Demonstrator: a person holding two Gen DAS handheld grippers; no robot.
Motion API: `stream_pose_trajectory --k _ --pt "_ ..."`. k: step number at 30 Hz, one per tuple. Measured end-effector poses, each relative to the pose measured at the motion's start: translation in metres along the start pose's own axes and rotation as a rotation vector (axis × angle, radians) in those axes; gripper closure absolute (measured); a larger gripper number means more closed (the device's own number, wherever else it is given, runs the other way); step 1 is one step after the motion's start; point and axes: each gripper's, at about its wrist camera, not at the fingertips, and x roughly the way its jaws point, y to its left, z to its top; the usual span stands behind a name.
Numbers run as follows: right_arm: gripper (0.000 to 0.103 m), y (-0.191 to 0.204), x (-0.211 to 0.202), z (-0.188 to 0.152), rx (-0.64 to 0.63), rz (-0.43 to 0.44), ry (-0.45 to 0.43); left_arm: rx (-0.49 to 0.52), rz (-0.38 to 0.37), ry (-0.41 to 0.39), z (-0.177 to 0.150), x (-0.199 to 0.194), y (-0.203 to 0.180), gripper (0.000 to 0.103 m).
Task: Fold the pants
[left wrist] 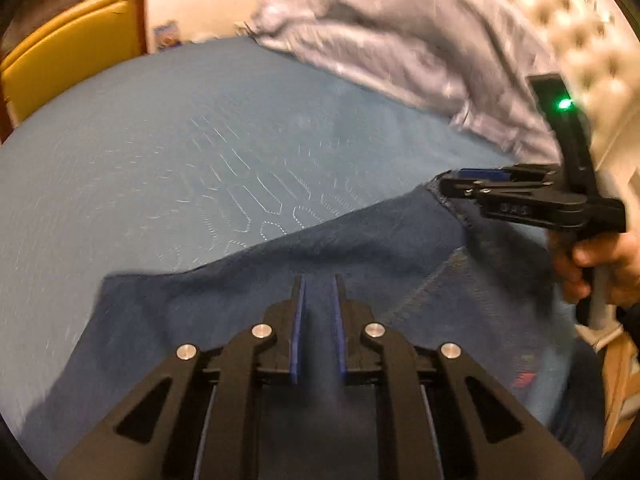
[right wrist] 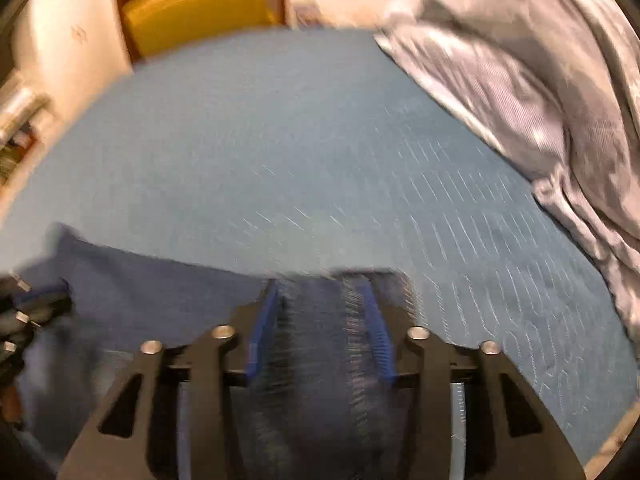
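Dark blue jeans [left wrist: 320, 256] lie across the near part of a blue quilted bed [left wrist: 180, 152]. My left gripper [left wrist: 319, 284] is shut on the jeans' cloth, which fills the narrow gap between its blue pads. My right gripper [left wrist: 446, 184] shows in the left wrist view at the right, shut on a stitched corner of the jeans and holding it up off the bed. In the right wrist view the right gripper [right wrist: 320, 300] grips a thick bunch of the jeans [right wrist: 152, 292] between its pads; the left gripper [right wrist: 44, 300] shows at the left edge.
A crumpled grey blanket [left wrist: 400, 36] lies at the far right of the bed, also in the right wrist view [right wrist: 540, 80]. A tufted white headboard [left wrist: 580, 32] stands at the right. A yellow cushion [right wrist: 196, 0] in a wooden frame is beyond the bed's far edge.
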Motion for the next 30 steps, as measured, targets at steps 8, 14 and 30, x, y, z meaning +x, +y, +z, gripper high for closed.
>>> stream_pose_trajectory --k 8,14,30 --pt "0.071 -0.003 0.022 -0.024 -0.008 -0.104 -0.057 -0.114 0.043 -0.037 0.007 0.016 0.065 0.083" --pt "0.07 0.004 0.02 -0.03 -0.034 -0.153 -0.083 -0.277 0.077 -0.139 -0.045 -0.048 0.099 0.072" --pt "0.062 0.014 0.015 -0.032 -0.064 -0.21 -0.078 -0.285 0.254 -0.058 -0.133 -0.102 0.188 0.078"
